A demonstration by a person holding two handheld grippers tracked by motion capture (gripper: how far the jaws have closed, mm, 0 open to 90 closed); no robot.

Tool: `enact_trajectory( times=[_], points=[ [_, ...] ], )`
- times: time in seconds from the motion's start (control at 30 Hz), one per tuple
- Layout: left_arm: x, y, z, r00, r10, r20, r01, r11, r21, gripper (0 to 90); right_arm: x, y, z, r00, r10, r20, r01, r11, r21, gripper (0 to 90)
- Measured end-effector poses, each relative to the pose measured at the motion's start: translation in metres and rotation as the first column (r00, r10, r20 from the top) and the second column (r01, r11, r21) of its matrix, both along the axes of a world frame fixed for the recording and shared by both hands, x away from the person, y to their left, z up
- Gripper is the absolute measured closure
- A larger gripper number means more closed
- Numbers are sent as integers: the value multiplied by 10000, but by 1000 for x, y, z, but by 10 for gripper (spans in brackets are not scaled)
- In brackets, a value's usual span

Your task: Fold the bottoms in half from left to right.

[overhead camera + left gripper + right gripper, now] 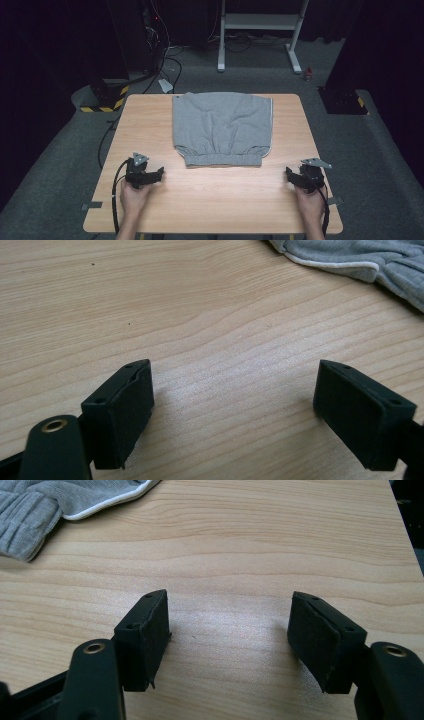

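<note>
Down at the near edge of the light wooden table, two hands come in from the bottom of the high view, each wrapped around a black two-jaw claw. On the left, the left hand holds the left claw low over the bare wood near the table's left side, a black cable looping off behind it. From the left gripper view that claw has its jaws spread wide, plain wood grain between the pads and nothing caught in them. Moving to the middle, a grey fabric garment with a ribbed elastic waistband lies flat on the far half of the table, waistband toward the person, thin white piping along its right edge; it sits well apart from both claws. Its corner peeks into the top right of the left gripper view and the top left of the right gripper view. Over to the right, the right hand grips the right claw by the table's right edge, a grey three-cornered plate on top. In the right gripper view this claw also stands wide apart over bare wood, holding nothing.
</note>
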State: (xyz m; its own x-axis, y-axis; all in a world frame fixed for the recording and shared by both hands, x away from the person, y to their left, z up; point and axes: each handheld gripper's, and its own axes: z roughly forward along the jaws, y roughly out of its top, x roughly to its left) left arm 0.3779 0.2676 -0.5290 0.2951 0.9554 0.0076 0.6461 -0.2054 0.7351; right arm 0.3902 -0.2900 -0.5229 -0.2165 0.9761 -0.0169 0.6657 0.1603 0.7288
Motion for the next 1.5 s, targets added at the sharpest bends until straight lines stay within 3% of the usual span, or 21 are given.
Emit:
enact_trajectory(
  times=[0.83,0.93,1.3,1.43,1.5],
  points=[
    [2,-3,0,9998,196,-25,-196,9998,9,169,0,0,0,10000,-17,-32,17,10000,60,344],
    [2,-5,0,9998,207,1,-207,9998,-55,185,-2,1,1,9998,164,65,-166,9996,248,394],
    [2,-10,3,10000,-11,87,16,9986,-536,187,1,8,9,9981,557,267,-568,9976,407,416],
    [2,-14,4,9999,-101,100,109,9968,-793,200,1,10,9,9979,591,270,-608,9958,691,430],
    [5,-16,8,9996,-273,119,280,9972,-692,197,2,11,9,9970,684,363,-708,9951,687,430]
  ],
)
